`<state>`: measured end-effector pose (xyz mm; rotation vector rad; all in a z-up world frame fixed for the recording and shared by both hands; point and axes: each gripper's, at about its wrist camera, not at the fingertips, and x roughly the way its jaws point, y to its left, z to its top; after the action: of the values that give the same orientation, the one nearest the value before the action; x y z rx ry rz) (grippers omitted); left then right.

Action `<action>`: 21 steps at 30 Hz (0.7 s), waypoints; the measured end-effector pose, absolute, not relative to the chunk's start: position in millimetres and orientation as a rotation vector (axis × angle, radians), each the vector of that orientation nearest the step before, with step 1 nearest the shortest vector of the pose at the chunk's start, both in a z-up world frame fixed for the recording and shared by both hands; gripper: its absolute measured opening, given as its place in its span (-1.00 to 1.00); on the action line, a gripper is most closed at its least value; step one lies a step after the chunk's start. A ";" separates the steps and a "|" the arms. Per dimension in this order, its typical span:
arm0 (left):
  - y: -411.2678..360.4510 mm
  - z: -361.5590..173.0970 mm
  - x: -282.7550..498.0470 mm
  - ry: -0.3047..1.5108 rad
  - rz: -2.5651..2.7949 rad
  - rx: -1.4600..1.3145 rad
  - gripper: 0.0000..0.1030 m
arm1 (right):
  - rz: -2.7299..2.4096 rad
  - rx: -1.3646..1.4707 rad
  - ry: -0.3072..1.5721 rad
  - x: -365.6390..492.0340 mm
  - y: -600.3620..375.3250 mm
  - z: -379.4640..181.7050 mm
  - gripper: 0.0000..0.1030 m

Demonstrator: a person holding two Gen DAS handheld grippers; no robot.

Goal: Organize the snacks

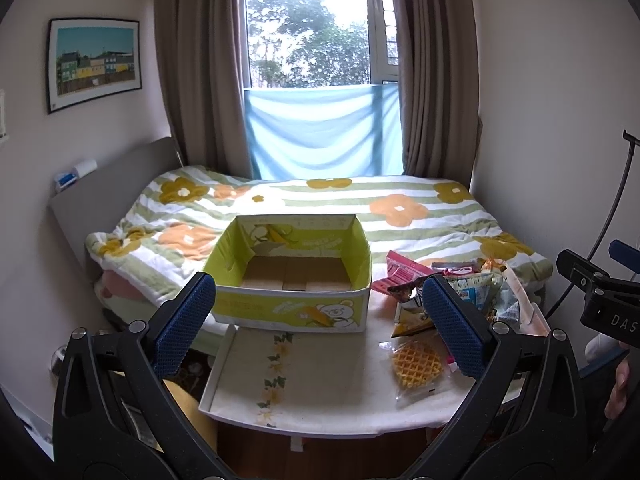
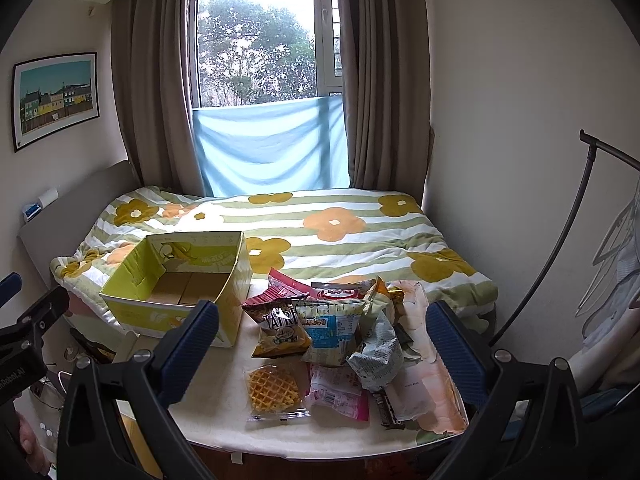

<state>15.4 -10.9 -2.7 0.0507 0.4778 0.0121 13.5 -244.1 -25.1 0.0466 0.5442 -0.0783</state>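
Both spread, empty grippers, left (image 1: pixel 316 328) and right (image 2: pixel 322 340), hover near the table: yellow-green cardboard box (image 1: pixel 292 276) far left, heap of crinkled snack packets (image 2: pixel 332 320) right.

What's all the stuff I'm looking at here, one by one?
Box: one, yellow-green, empty, left on table.
Table: one, white, before the bed.
Waffle: one, golden, clear wrapper, near table edge.
Snack packets: a heap, mixed colours, right of box; count unclear.
Bed: one, striped flowered quilt.
Curtains: two, brown, flanking the window.
Blue cloth: one, over the lower window.
Picture: one, framed, left wall.
Left gripper: black, blue pads, open, empty.
Right gripper: same, open, empty.
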 end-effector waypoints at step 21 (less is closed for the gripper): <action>-6.7 -2.3 16.1 0.450 -0.003 0.038 0.99 | -0.077 0.053 0.546 18.1 -242.2 -24.2 0.99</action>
<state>16.1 -6.7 -2.3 0.0384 0.4504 -0.0029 18.1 -242.2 -24.2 0.0529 0.5464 -0.0772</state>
